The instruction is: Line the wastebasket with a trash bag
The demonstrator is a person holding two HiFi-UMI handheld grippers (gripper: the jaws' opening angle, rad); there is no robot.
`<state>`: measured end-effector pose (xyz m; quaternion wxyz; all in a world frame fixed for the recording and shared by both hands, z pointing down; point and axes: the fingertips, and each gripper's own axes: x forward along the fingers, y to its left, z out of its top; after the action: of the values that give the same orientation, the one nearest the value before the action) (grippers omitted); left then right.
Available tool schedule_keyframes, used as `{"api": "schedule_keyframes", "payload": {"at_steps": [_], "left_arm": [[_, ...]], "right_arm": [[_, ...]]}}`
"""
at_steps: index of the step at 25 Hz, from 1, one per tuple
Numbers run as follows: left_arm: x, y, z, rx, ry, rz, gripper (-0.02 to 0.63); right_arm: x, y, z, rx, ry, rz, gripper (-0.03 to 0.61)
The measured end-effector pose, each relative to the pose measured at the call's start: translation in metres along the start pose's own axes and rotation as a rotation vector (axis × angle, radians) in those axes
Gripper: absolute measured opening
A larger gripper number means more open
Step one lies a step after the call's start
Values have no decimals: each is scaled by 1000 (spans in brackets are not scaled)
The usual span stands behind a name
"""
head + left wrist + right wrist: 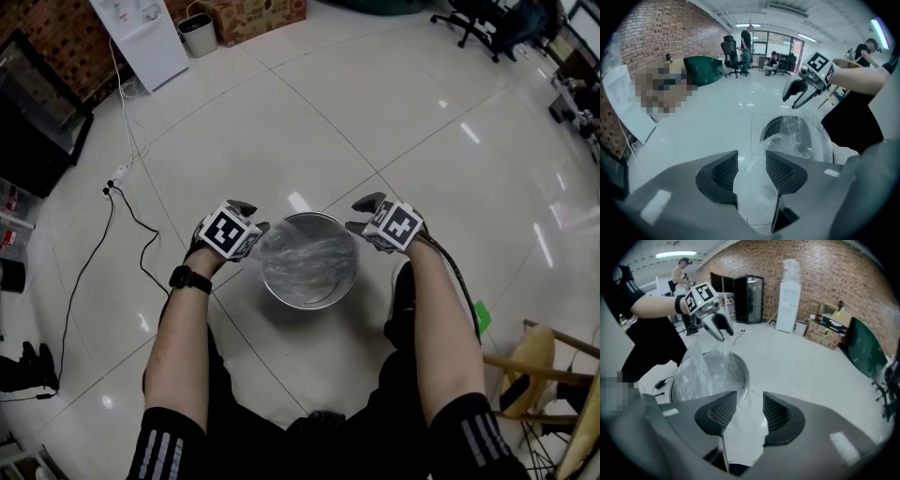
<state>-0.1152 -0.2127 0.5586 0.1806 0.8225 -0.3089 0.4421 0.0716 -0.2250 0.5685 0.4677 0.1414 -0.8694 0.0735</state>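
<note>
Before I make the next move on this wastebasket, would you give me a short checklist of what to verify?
1. Trash bag inside wastebasket: ok.
2. Left gripper jaws apart, film between them not clamped: ok.
3. Right gripper jaws apart, film between them not clamped: ok.
4. Bag edge folded over the rim all round: not ok; film stands loose above it.
5. Floor cable apart from the wastebasket: ok.

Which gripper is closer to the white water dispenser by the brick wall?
Left. The left gripper sits at the wastebasket's left rim, on the water dispenser's side; the right gripper is at the opposite rim, farther away.
</note>
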Motion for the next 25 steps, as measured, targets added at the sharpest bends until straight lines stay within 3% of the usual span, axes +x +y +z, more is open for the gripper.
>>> {"api": "schedule_keyframes", "payload": {"at_steps": [3, 4, 6, 7, 8, 9, 10, 14, 17, 21, 25], "left_arm": [[20, -7, -20, 16, 91, -17, 160], [24, -6, -25, 14, 110, -17, 127], [27, -4, -31, 12, 131, -12, -5], [28, -1, -31, 9, 132, -6, -6], [27, 2, -29, 1, 125, 2, -6], [25, 6, -25, -13, 108, 13, -6], [23, 11, -20, -35, 83, 25, -6], [13, 39, -5, -165, -23, 98, -6], [14, 58, -13, -251, -32, 157, -6], [27, 73, -37, -339, 9, 187, -6], [55, 56, -71, -338, 142, 101, -5]], "right_arm": [[19, 21, -6, -70, 76, 66, 192], [24, 25, -10, -82, 95, 77, 192], [31, 28, -18, -90, 133, 93, 189], [33, 27, -21, -84, 143, 100, 165], [33, 25, -21, -70, 135, 107, 93], [32, 23, -18, -47, 108, 112, 73], [31, 18, -14, -11, 73, 109, 13], [22, -18, -7, 126, 12, -24, 6], [20, -43, -14, 188, 9, -136, 6], [26, -67, -37, 269, 53, -231, 6], [48, -59, -59, 290, 130, -180, 6]]}}
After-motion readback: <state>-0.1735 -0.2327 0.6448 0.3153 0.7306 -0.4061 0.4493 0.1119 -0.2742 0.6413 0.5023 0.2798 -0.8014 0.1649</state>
